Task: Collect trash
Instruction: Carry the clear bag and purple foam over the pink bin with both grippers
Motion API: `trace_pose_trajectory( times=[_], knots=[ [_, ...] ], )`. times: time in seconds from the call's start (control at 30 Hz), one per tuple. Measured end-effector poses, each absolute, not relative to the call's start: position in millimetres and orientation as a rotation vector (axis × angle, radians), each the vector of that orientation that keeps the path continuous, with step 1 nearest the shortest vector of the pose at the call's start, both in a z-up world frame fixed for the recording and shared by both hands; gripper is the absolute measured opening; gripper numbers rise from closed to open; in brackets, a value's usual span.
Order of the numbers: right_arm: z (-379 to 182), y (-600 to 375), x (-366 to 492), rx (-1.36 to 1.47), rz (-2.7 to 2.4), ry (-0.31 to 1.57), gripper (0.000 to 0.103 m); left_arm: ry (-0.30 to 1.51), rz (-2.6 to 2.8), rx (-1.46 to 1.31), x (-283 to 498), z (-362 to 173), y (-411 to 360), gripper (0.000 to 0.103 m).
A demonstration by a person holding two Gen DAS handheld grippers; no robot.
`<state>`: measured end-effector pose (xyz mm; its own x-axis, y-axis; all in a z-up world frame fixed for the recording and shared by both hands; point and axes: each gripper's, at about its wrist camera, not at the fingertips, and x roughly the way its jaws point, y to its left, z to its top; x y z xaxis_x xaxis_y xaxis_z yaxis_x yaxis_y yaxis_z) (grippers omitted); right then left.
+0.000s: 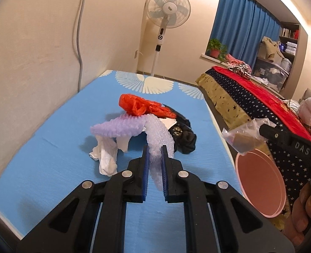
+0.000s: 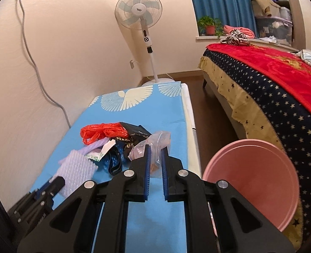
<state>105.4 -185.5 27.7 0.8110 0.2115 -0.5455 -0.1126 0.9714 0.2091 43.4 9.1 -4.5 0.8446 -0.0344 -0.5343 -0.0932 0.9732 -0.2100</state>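
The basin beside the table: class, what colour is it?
Pink; the basin shows best in the right wrist view.

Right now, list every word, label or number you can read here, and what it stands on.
"DAS": raised letters on the right gripper body, left wrist view.
Fan hub badge: too small to read.
Black bag gold print: blurred.
Green-and-white packet: unreadable.
Shelf books: unreadable.

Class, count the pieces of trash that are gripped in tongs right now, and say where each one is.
2. The purple bubble wrap is pinched in the left tongs above the blue table. The clear plastic bag is pinched in the right tongs, near the pink bin.
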Motion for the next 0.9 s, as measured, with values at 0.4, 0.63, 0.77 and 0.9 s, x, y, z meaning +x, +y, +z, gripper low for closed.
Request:
trace_pose_trajectory(
  times=[0.4,0.63,0.77,0.9],
  knots=[
    [49.7,-196.9,73.4,0.130,0.144,0.551,0.010,0.539,-0.005,-0.213,28.6,6.2,0.8,0.011],
    [57.2,-213.0,62.4,0.136,0.099,0.531,0.010,0.522,-0.042,-0.192,25.6,11.3,-13.4,0.011],
    [58.5,-222.2,60.9,0.140,0.068,0.525,0.010,0.518,-0.064,-0.186,26.1,11.8,-20.5,0.011],
    [57.9,-233.5,59.6,0.146,0.035,0.524,0.010,0.512,-0.088,-0.181,27.1,12.7,-29.8,0.011]
  ],
)
